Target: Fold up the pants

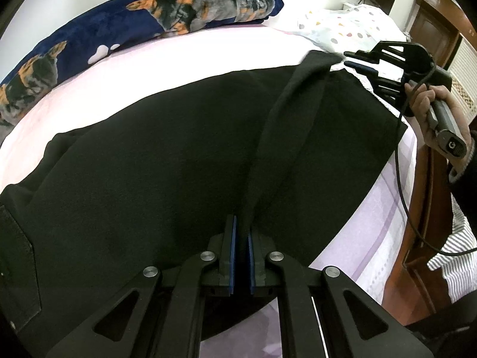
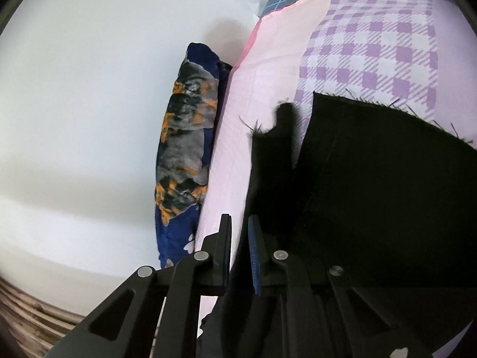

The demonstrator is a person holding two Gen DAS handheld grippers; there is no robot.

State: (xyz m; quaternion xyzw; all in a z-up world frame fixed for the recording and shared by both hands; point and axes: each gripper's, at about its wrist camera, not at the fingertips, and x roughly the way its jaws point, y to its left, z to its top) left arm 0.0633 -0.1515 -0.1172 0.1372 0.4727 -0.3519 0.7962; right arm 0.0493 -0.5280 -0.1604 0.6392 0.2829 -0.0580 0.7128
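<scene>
Black pants (image 1: 179,155) lay spread across the pink bedsheet (image 1: 167,56), legs not yet brought together, so I judged the folding barely begun. My left gripper (image 1: 241,256) was pinching a raised ridge of the cloth near the middle. My right gripper (image 2: 240,253), out by the frayed hem (image 2: 372,104), sat nearly pressed together around a fold of fabric; a firm clamp I could not confirm.
</scene>
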